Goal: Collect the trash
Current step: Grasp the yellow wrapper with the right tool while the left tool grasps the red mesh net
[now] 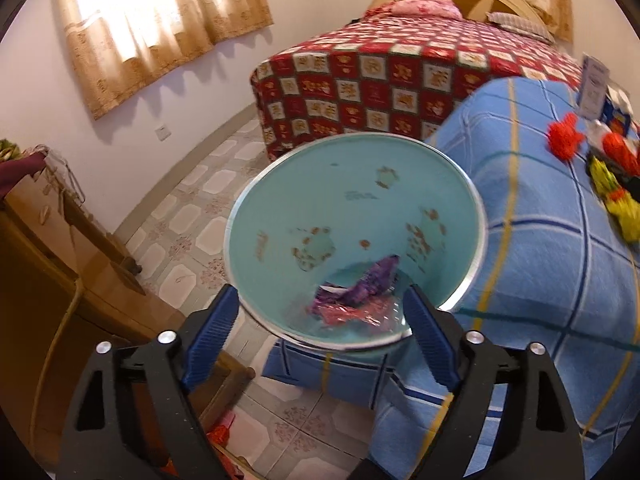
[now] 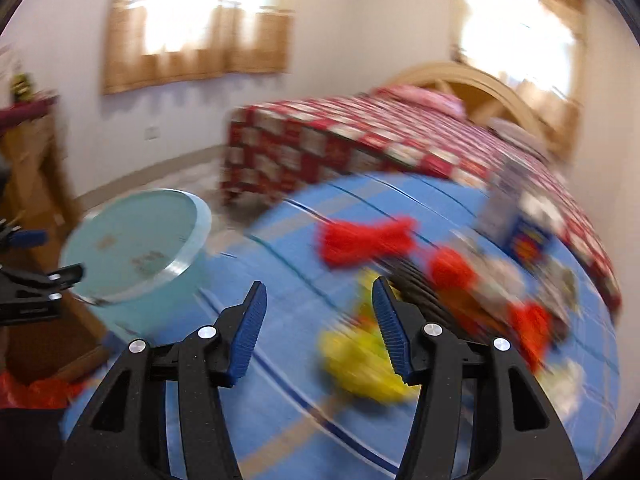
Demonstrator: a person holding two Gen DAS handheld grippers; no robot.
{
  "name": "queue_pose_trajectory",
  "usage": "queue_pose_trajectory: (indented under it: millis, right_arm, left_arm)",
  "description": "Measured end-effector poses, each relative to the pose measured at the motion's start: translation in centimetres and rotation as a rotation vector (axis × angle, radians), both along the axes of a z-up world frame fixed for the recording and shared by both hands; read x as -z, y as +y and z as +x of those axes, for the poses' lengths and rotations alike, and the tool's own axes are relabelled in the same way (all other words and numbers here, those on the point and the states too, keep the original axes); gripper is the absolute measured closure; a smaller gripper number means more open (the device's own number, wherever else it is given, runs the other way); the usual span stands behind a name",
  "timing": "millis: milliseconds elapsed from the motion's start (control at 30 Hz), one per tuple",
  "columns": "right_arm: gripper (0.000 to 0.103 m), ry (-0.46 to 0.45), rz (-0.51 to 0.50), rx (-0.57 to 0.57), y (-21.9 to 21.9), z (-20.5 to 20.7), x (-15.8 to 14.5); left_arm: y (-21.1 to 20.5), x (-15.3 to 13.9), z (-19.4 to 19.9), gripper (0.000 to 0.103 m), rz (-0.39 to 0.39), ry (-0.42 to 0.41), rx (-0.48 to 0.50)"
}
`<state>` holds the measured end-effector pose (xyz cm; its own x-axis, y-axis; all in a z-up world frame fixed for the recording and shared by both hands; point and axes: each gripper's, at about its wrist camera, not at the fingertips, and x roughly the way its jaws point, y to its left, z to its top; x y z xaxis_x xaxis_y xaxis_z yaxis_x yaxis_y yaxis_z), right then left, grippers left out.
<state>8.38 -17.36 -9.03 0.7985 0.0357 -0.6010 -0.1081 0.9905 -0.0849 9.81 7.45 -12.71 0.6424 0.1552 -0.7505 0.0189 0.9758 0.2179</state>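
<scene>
A teal bin (image 1: pixel 340 200) stands at the corner of the table with the blue checked cloth (image 1: pixel 540 260). A purple wrapper (image 1: pixel 368 284) and a red foil wrapper (image 1: pixel 344 316) lie inside it. My left gripper (image 1: pixel 320 294) is open, its jaws wide apart over the bin's near rim and pressing on nothing. In the blurred right wrist view, my right gripper (image 2: pixel 319 284) is open and empty above the cloth (image 2: pixel 280 400). A yellow scrap (image 2: pixel 360 360) lies just beyond it and red scraps (image 2: pixel 364 240) lie farther off. The bin (image 2: pixel 132 240) is on the left there.
More red (image 1: pixel 564 140) and yellow (image 1: pixel 624 208) scraps and a blue box (image 2: pixel 528 240) lie along the table's right side. A bed with a red checked cover (image 1: pixel 380 80) stands behind. A wooden cabinet (image 1: pixel 60 260) is at the left on the tiled floor (image 1: pixel 192 220).
</scene>
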Motion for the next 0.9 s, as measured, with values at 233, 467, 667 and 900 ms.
queue_pose_trajectory:
  millis: [233,467,667,900]
  right_arm:
    - [0.037,0.096,0.052,0.056,-2.5,1.7,2.3]
    - [0.075,0.174,0.101,0.014,-2.9,2.6,3.2]
    - [0.078,0.078,0.108,-0.026,-2.2,0.6,0.9]
    - [0.078,-0.081,0.131,0.032,-5.4,-1.5,-4.4]
  left_arm:
    - [-1.6,0.3,-0.6,0.019,0.02,0.008,0.03]
    - [-2.1,0.1,-0.5,0.019,0.026,0.003,0.035]
    - [-3.1,-0.7,-0.1,0.019,0.022,-0.016,0.052]
    - [-7.0,-2.8,1.9,0.019,-0.007,-0.067,0.094]
